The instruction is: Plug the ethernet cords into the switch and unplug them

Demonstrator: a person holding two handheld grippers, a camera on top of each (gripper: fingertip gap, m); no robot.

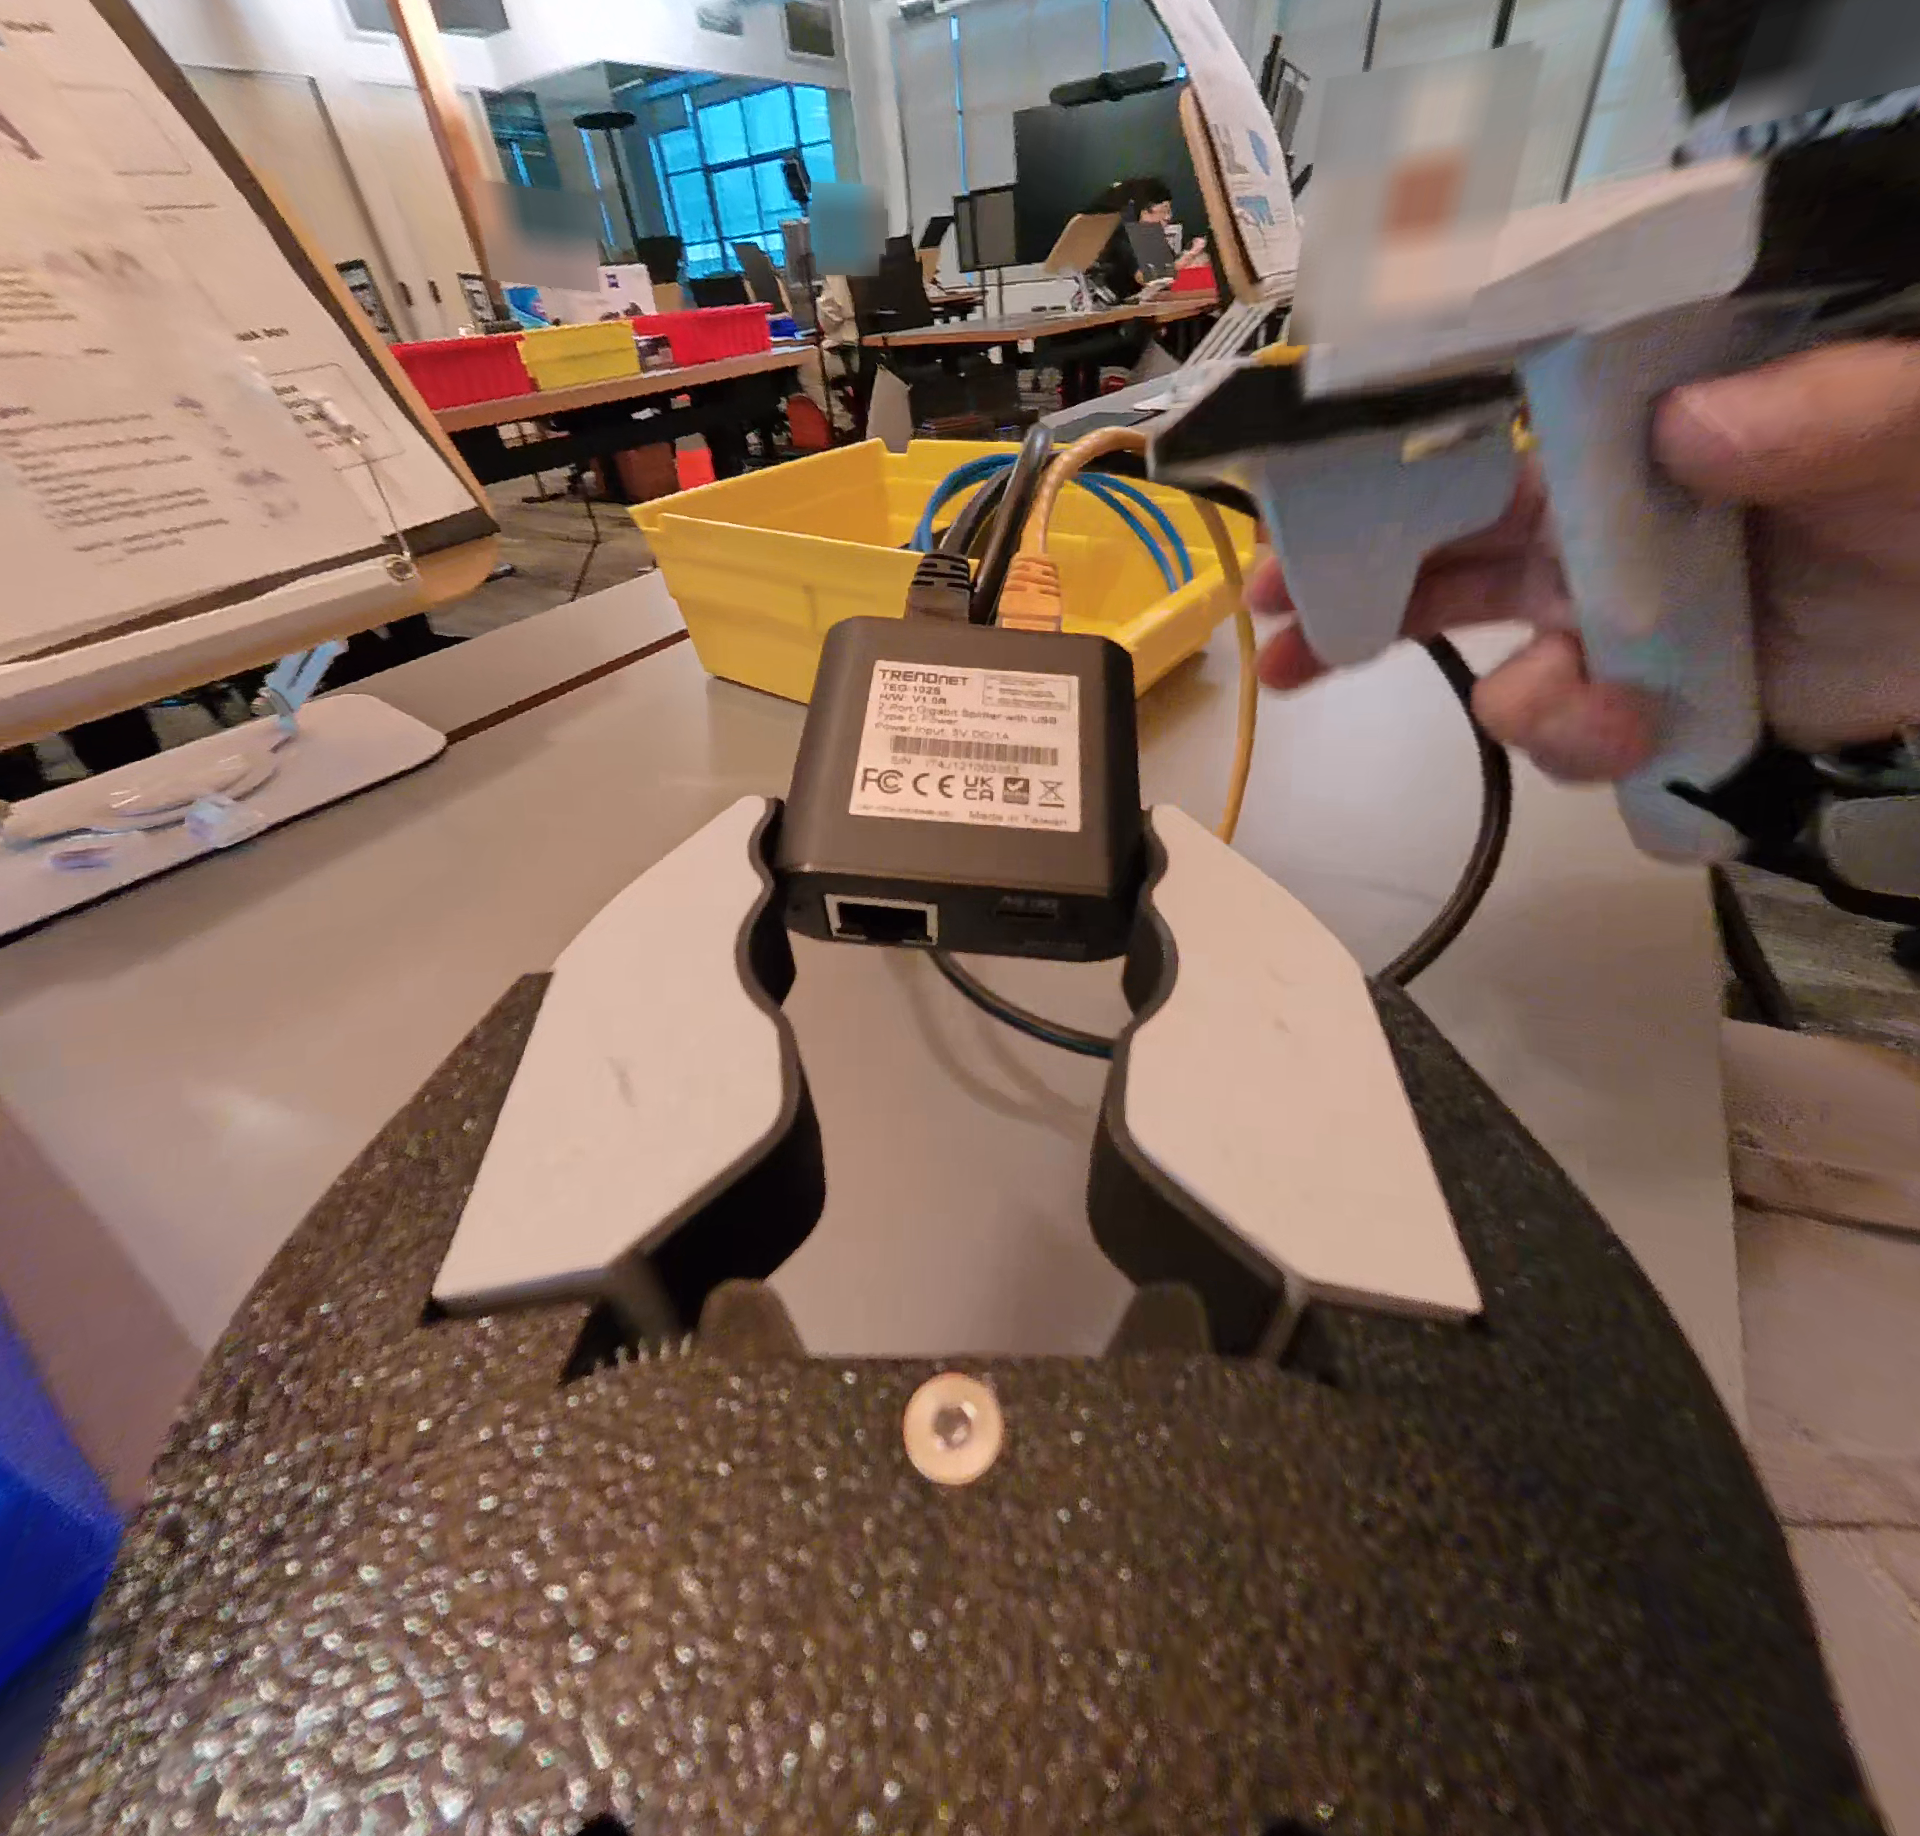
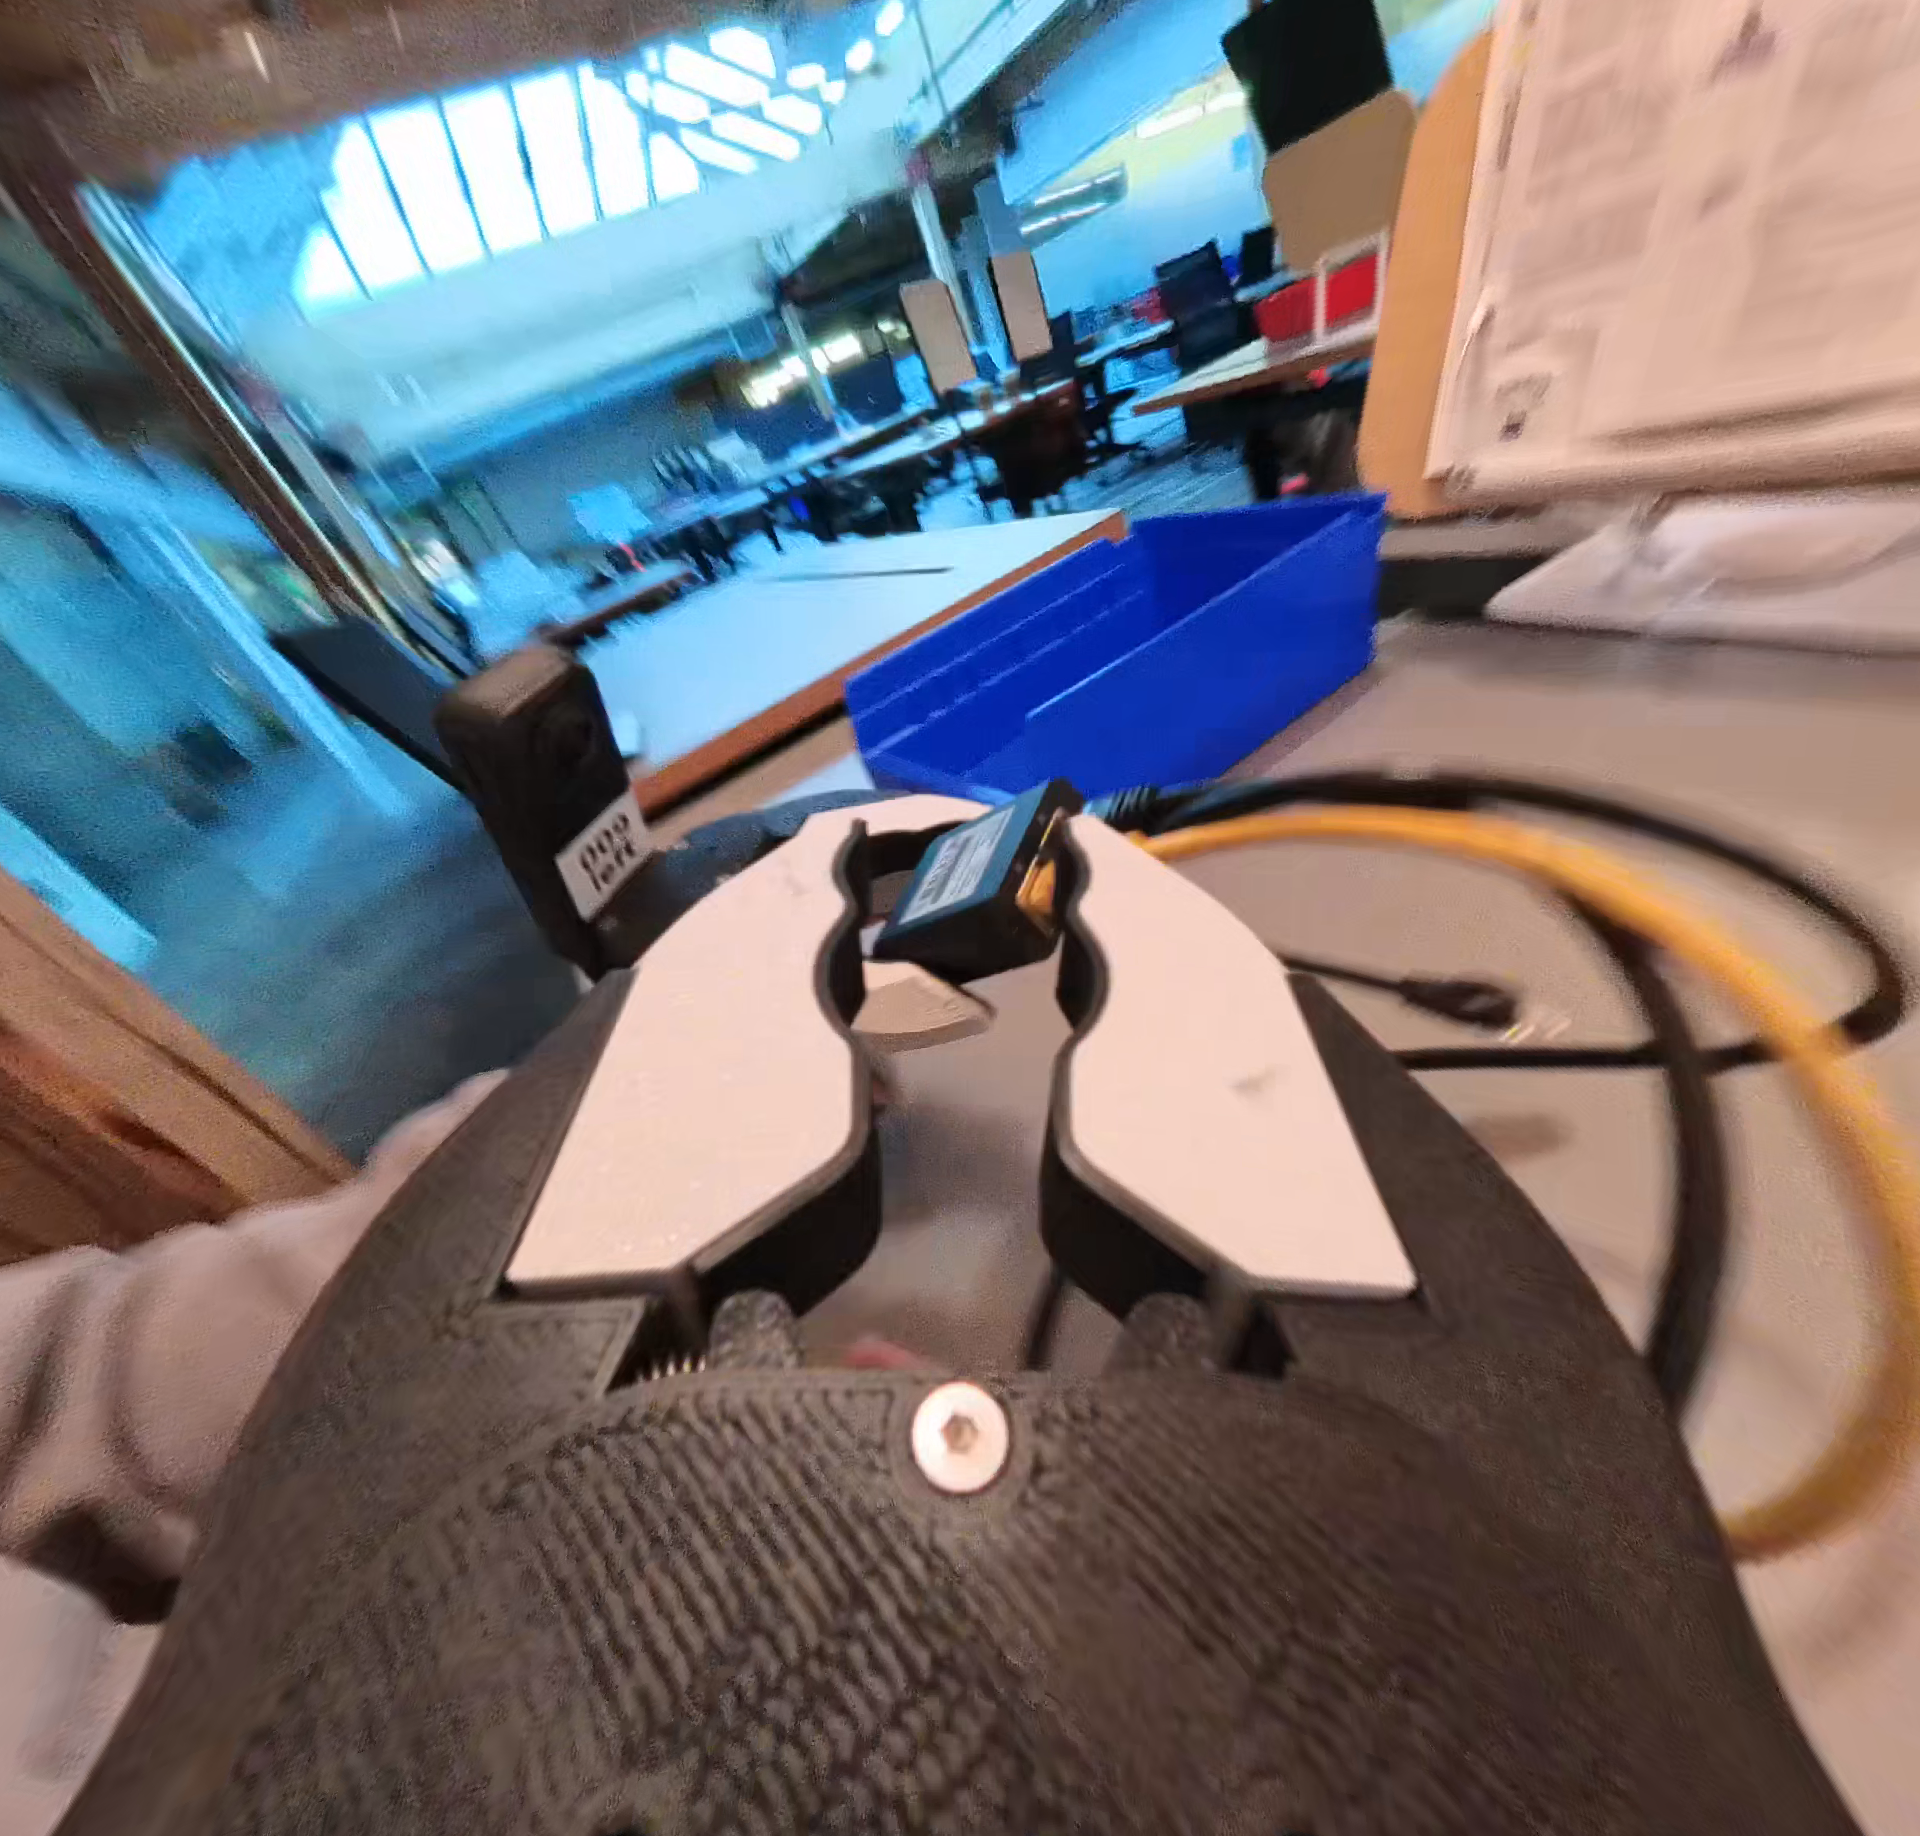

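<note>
Black switch (image 1: 961, 789) sits clamped in the left gripper (image 1: 961, 887); right gripper (image 2: 961, 887), jaws parted and empty, should grip the orange plug (image 1: 1031, 593) squarely.

right tool (image 1: 1226, 456) motion-blurred, blue bin (image 1: 42, 1474) cropped

Probably an open-plan lab or office: rows of desks (image 1: 623, 399), monitors (image 1: 1101, 171), coloured parts bins (image 1: 462, 371), tall windows (image 1: 743, 176).
</note>
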